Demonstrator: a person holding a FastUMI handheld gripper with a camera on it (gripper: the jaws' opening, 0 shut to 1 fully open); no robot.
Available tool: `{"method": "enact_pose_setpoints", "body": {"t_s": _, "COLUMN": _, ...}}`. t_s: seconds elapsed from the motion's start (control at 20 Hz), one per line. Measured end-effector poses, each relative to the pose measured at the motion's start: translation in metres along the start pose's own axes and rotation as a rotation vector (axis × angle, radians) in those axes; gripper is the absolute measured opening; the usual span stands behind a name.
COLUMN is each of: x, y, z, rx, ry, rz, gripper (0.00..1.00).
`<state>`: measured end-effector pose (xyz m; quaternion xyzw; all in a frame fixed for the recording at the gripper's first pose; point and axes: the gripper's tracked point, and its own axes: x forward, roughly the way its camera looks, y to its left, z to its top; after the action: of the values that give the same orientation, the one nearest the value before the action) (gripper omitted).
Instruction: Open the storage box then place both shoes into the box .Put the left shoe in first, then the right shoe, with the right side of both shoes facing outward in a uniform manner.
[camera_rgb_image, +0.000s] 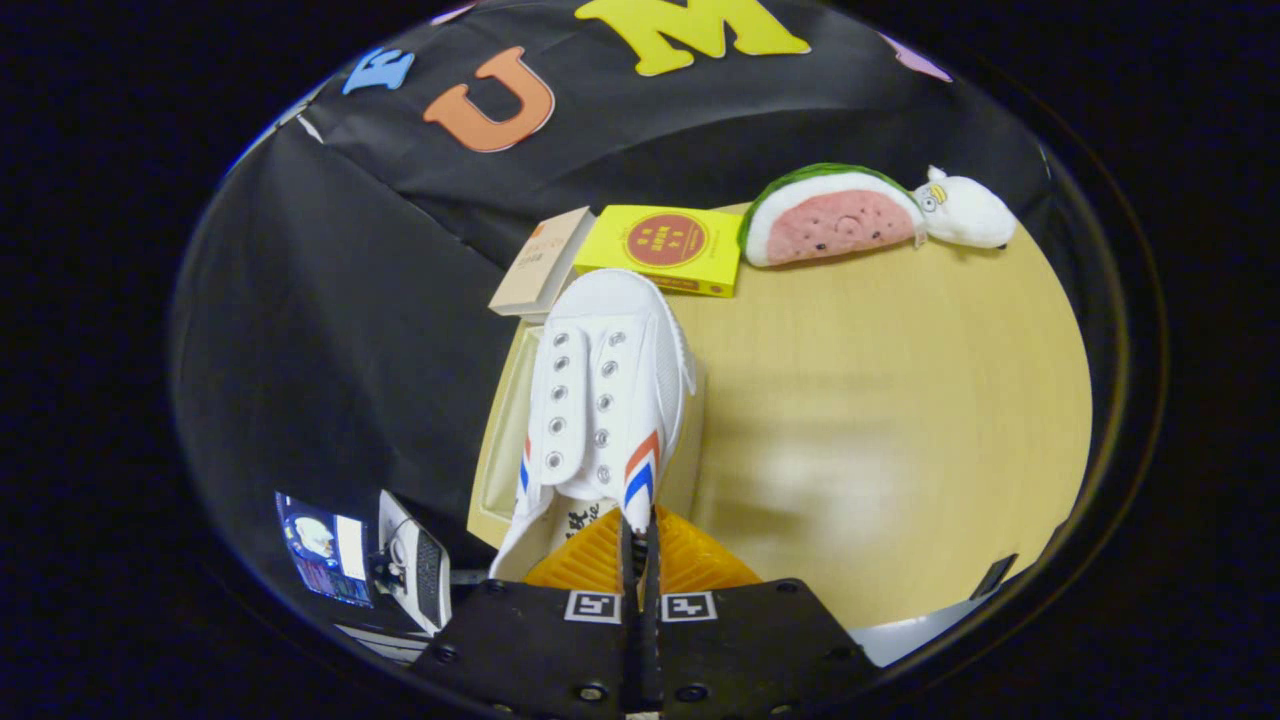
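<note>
Pinched nearly together, my gripper (640, 535) has its two orange fingers (590, 560) closed on the side wall of a white shoe (605, 400), right by the red and blue stripes near the heel opening. Only a thin slit shows between the black finger pads, and the shoe's canvas edge sits in that slit, so I have hold of it. The shoe points away from me, toe toward the far wall, its laceless eyelets facing up and a bit of printing visible on the insole. It hangs over a pale, see-through storage box (500, 440) at the left edge of the wooden table (900, 420); I cannot tell whether the sole is touching the box or still above it. Just beyond the toe lie a tan book (540, 262) and a yellow box (665, 248) with a red round mark, side by side. Farther right along the back of the table rest a watermelon-slice plush (830, 218) and a small white plush (965, 212), touching each other. Down to my left, off the table, a lit screen (322, 560) glows.
</note>
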<state>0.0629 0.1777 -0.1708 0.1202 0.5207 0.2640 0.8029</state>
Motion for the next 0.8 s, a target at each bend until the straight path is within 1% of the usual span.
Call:
{"method": "enact_pose_setpoints", "body": {"t_s": 0.1, "x": 0.016, "y": 0.023, "z": -0.002, "rx": -0.004, "ry": 0.0, "rz": -0.009, "gripper": 0.0}}
{"method": "enact_pose_setpoints", "body": {"t_s": 0.2, "x": 0.035, "y": 0.038, "z": 0.002, "rx": 0.018, "ry": -0.027, "rz": -0.036, "gripper": 0.0}}
{"method": "enact_pose_setpoints", "body": {"t_s": 0.3, "x": 0.054, "y": 0.047, "z": 0.004, "rx": 0.035, "ry": -0.072, "rz": -0.093, "gripper": 0.0}}
{"method": "enact_pose_setpoints", "body": {"t_s": 0.45, "x": 0.08, "y": 0.042, "z": 0.004, "rx": 0.033, "ry": -0.15, "rz": -0.221, "gripper": 0.0}}
{"method": "enact_pose_setpoints", "body": {"t_s": 0.6, "x": 0.1, "y": 0.031, "z": 0.001, "rx": 0.018, "ry": -0.165, "rz": -0.321, "gripper": 0.0}}
{"method": "enact_pose_setpoints", "body": {"t_s": 0.8, "x": 0.12, "y": 0.025, "z": 0.0, "rx": 0.052, "ry": -0.174, "rz": -0.363, "gripper": 0.0}}
